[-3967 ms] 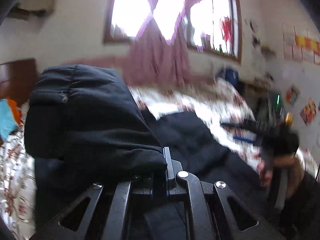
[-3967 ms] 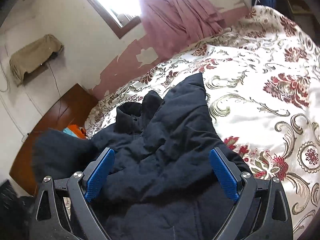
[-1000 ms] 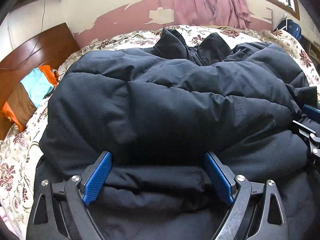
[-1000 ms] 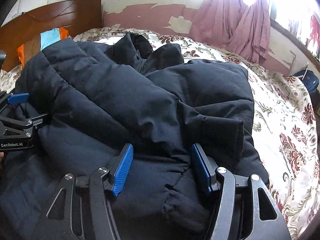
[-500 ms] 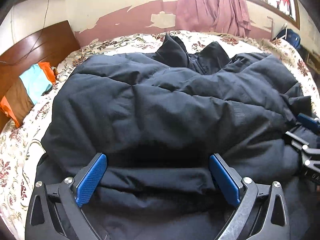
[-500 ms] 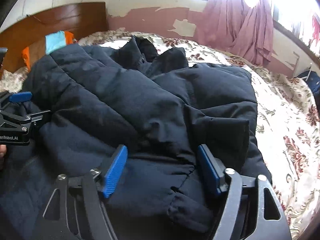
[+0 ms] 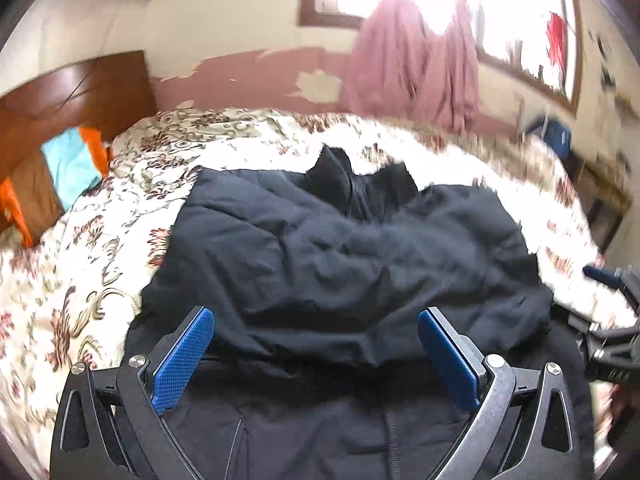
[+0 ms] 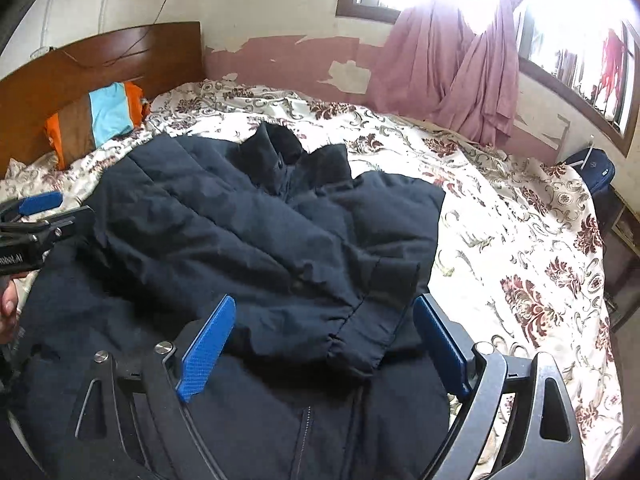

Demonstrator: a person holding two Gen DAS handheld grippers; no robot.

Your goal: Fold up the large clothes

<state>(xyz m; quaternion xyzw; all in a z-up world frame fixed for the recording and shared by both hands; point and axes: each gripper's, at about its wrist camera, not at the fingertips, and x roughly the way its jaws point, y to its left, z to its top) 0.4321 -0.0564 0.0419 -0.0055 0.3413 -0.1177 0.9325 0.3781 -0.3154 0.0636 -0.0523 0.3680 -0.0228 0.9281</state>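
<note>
A dark navy padded jacket [image 7: 340, 256] [image 8: 248, 236] lies on the flowered bedspread, both sleeves folded in across its front and the collar at the far end. My left gripper [image 7: 316, 320] hangs open above the jacket's near half, nothing between its blue pads [image 7: 180, 360]. My right gripper [image 8: 324, 312] hovers over the folded sleeve cuff [image 8: 372, 320]; its jaws are opening and do not press on the cloth. Each gripper shows at the edge of the other's view: the left gripper [image 8: 36, 208], the right gripper [image 7: 616, 300].
The bedspread [image 8: 520, 240] runs out to the right and far side. A wooden headboard [image 8: 100, 64] with an orange, blue and brown pillow [image 8: 100, 116] is at the left. Pink curtains [image 8: 452, 72] hang by the window; a blue bag [image 8: 592, 168] sits past the bed's right edge.
Both grippers have risen and drawn back from the jacket, leaving the folded sleeves lying on it. The right jaws have spread wider; the left jaws widened a little.
</note>
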